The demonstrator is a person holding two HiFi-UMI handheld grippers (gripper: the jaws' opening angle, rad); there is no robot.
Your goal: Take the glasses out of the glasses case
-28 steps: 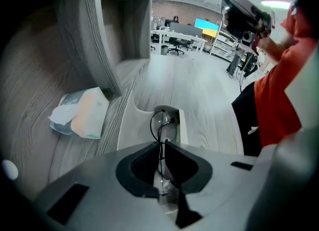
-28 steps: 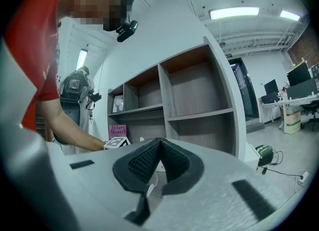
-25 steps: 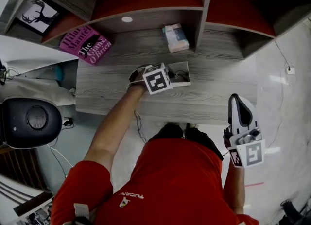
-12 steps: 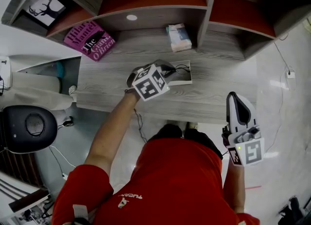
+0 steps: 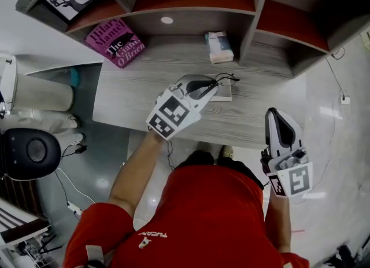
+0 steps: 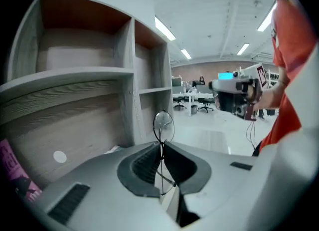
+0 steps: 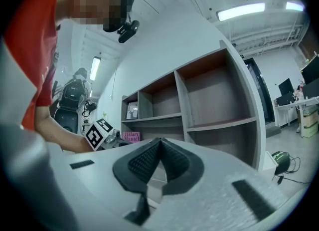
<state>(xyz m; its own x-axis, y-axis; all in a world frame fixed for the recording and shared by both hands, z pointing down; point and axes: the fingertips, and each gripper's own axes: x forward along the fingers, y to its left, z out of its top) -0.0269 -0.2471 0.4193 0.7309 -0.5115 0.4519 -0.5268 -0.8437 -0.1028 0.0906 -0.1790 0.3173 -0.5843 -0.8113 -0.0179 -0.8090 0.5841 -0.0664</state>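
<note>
Seen from overhead, a person stands at a grey desk point(image 5: 133, 94). The left gripper point(image 5: 203, 86) has its jaws pinched on thin wire-framed glasses point(image 6: 163, 124), with one round lens showing past the tips. The white glasses case point(image 5: 225, 94) lies open at the gripper's one o'clock. The glasses seem lifted clear of it, though they are small in the overhead view. The right gripper point(image 5: 277, 119), jaws together on nothing, hangs at the person's four o'clock, off the desk. What likely remains is setting the glasses down.

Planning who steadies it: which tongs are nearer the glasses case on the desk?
Left. The left tongs hang just over the glasses case, shut on the glasses; the right tongs are well off to its right, shut.
</note>
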